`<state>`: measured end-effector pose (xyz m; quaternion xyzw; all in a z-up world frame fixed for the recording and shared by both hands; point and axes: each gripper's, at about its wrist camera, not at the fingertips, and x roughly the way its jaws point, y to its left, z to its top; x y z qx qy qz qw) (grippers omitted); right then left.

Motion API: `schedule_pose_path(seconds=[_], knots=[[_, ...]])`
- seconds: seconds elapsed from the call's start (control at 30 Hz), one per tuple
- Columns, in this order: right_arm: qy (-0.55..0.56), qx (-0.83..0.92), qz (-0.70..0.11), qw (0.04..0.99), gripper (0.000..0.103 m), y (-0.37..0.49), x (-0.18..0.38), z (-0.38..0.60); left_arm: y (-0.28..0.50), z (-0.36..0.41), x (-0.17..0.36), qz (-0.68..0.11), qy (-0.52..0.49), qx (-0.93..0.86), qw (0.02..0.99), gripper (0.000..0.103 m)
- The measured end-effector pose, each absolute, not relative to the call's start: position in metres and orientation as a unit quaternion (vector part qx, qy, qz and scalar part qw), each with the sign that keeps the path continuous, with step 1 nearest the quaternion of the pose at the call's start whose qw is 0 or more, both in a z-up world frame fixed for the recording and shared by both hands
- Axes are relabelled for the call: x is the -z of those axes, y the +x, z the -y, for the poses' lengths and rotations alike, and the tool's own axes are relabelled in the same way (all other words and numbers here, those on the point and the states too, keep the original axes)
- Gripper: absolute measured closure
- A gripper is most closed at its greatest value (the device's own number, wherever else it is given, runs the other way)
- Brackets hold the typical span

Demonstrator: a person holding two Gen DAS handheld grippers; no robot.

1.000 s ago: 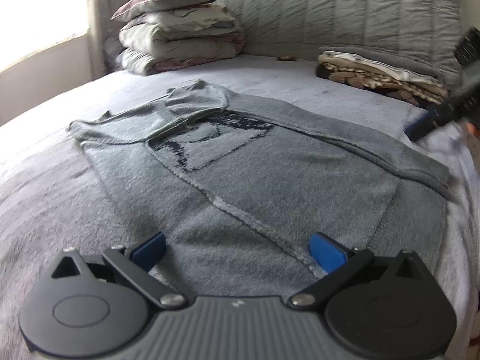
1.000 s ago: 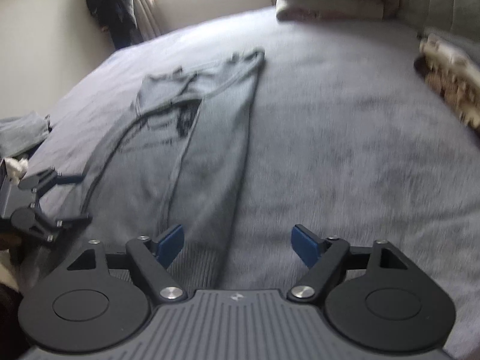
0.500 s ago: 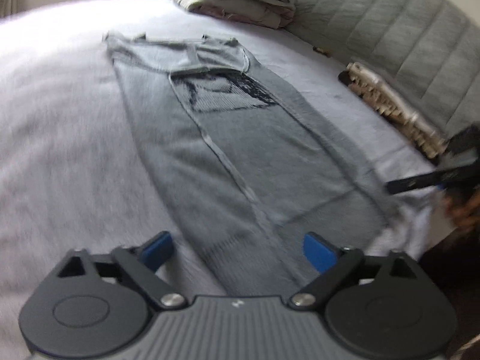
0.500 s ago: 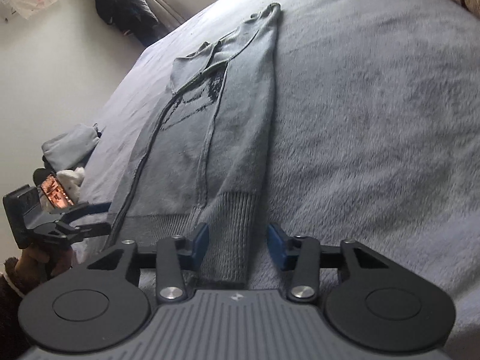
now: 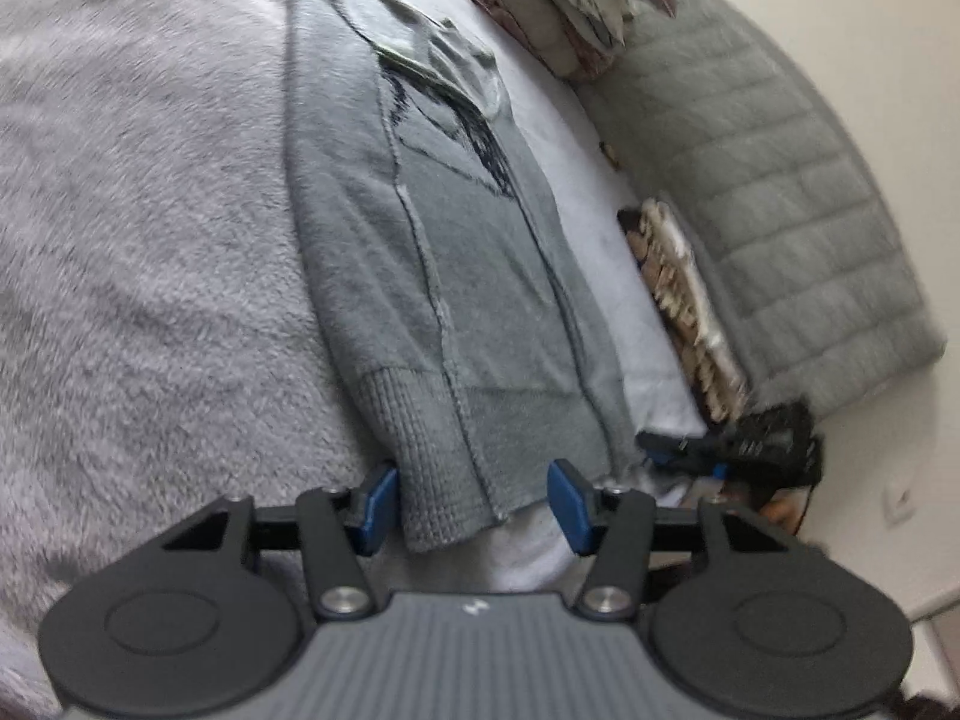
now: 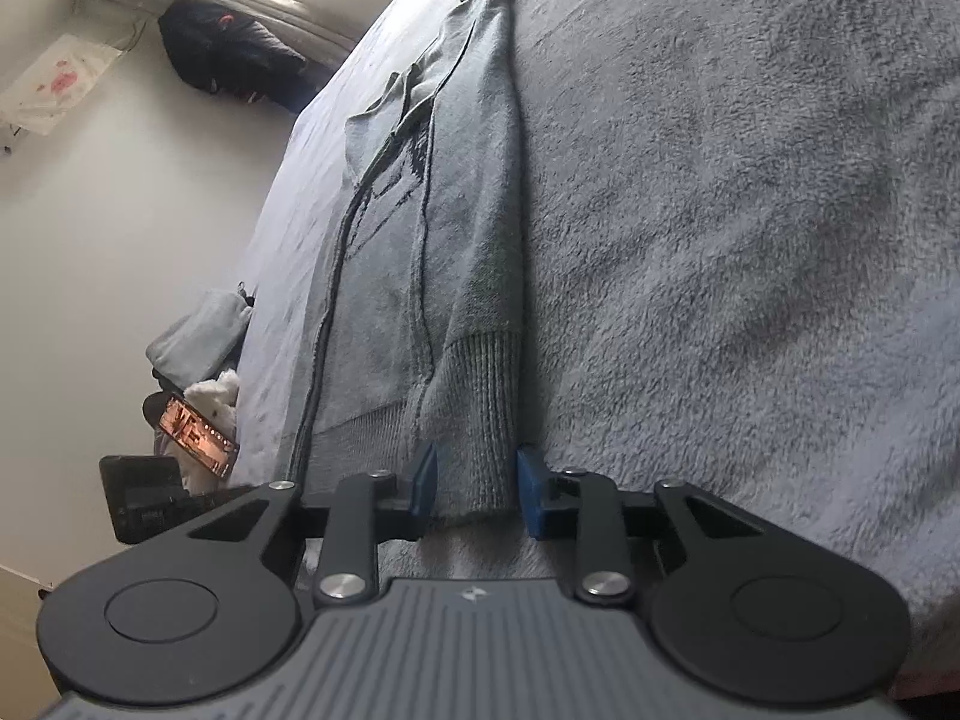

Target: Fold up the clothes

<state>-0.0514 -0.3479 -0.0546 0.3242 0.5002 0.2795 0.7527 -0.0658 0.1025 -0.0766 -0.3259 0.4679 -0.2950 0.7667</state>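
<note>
A grey knit sweater (image 5: pixel 420 228) with a dark print lies flat on the grey fleece bed cover (image 5: pixel 138 210), folded lengthwise, its ribbed hem nearest me. My left gripper (image 5: pixel 474 507) is at one hem corner. Its jaws are closing with the rib between them, and a gap is left at the right pad. My right gripper (image 6: pixel 477 492) is at the other hem corner (image 6: pixel 480 420). Its jaws are closing too, blue pads close on both sides of the unpinched rib. The right gripper (image 5: pixel 726 450) shows dark at the bed's edge in the left wrist view.
Stacked pillows (image 5: pixel 576 12) and a quilted headboard (image 5: pixel 780 210) lie beyond the sweater, with a folded patterned blanket (image 5: pixel 678 288) beside it. A dark jacket (image 6: pixel 228 54) hangs by the window. Grey clothes (image 6: pixel 192 342), a white plush toy (image 6: pixel 219 396) and a lit screen (image 6: pixel 198 429) sit off the bed's side.
Both grippers have rolled and come down to the sweater's hem. Their jaws have narrowed from wide apart to either side of the ribbed edge.
</note>
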Motion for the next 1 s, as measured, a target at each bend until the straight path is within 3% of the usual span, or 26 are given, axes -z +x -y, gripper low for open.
schedule_pose_path(seconds=[0.13, 0.2, 0.27, 0.7, 1.0], knots=[[0.314, -0.284, -0.501, 0.755, 0.071, -0.052, 0.052, 0.344, -0.065, -0.100, 0.080, -0.478, -0.329, 0.290, 0.761, 0.054], [0.312, -0.287, -0.502, 0.754, 0.072, -0.051, 0.052, 0.343, -0.064, -0.095, 0.082, -0.494, -0.323, 0.286, 0.755, 0.070], [0.317, -0.289, -0.505, 0.749, 0.091, -0.049, 0.053, 0.344, -0.062, -0.094, 0.086, -0.514, -0.330, 0.275, 0.742, 0.090], [0.385, -0.297, -0.469, 0.737, 0.093, -0.020, 0.029, 0.342, -0.048, -0.112, 0.067, -0.444, -0.412, 0.285, 0.743, 0.091], [0.400, -0.225, -0.474, 0.752, 0.093, 0.044, 0.023, 0.324, 0.009, -0.126, 0.078, -0.424, -0.462, 0.197, 0.754, 0.091]])
